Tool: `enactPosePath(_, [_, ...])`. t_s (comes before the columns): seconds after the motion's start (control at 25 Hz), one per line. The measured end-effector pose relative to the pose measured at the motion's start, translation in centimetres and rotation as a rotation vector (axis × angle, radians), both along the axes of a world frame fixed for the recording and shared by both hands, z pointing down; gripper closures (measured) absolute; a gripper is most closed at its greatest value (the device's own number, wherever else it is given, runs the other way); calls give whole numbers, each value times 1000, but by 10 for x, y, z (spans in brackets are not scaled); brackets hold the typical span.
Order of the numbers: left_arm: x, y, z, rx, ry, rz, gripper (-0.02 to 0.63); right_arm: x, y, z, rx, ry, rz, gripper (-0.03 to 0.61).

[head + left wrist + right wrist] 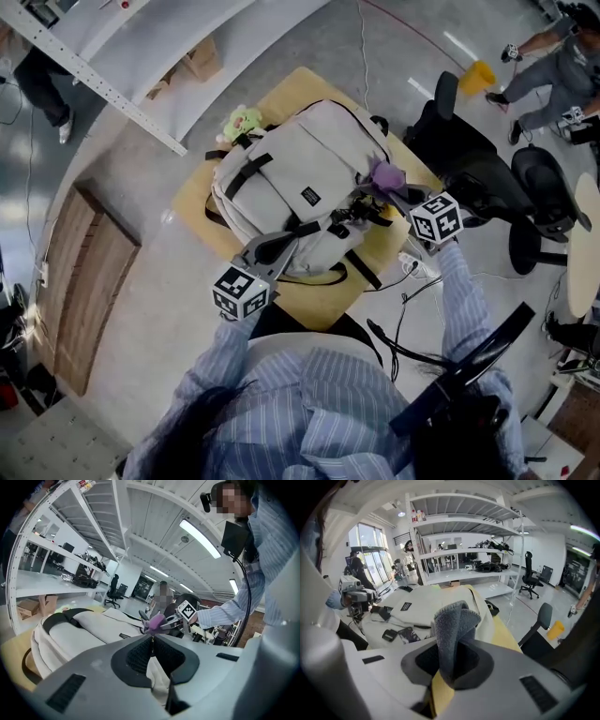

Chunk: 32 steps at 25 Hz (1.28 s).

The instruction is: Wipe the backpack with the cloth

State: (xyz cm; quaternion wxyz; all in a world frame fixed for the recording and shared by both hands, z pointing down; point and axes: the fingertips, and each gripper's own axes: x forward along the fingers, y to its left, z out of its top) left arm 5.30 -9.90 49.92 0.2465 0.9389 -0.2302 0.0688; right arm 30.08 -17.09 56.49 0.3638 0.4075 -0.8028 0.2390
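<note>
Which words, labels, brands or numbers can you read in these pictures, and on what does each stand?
Black label on the backpack: white print, too small to read.
Two marker cubes: black-and-white square patterns, no words.
Nothing else is legible.

label [309, 196]: print too small | green toy [242, 120]: partly behind backpack [300, 169] | cloth [452, 620]: lower end hidden, seemingly inside right gripper [451, 656]

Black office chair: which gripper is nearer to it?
Right. The right gripper holds the cloth at the backpack edge beside the chair; the left gripper grips its near end.
</note>
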Motion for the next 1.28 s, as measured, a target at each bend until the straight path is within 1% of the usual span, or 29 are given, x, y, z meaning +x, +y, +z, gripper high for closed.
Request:
enactPosePath(0.12, [7,1,-1,2,3,20,598,9,23,11,-43,17,-2,537])
enactPosePath(0.2, [10,2,-1,3,3,31,598,10,28,10,-53,23,-14,537])
enactPosePath(0.32, [11,2,0,2,6,34,598,4,14,-14,-7,27,-58,537])
enactPosePath(0.48, [4,0,2,-4,5,15,597,-10,-38,-61,122,35,-110,537])
enactPosePath(0.64, [-7,1,6,-15,-2,-11,598,-33,-103,-86,212,49,-148,537])
enactPosePath(0.84, [-27,1,12,-35,-13,-59,598,-67,-187,-92,280,71,-181,537])
enactPosePath(0.96, [-40,2,17,-46,-21,-88,598,-78,-233,-87,324,87,-149,537])
enactPosePath(1.04, [-48,3,20,-53,-27,-109,598,-80,-257,-83,361,116,-126,537])
enactPosePath(1.12, [-56,4,20,-61,-33,-128,597,-79,-270,-76,364,148,-116,537])
enactPosePath(1.28, [-65,7,22,-73,-42,-152,598,-64,-265,-51,302,201,-119,537])
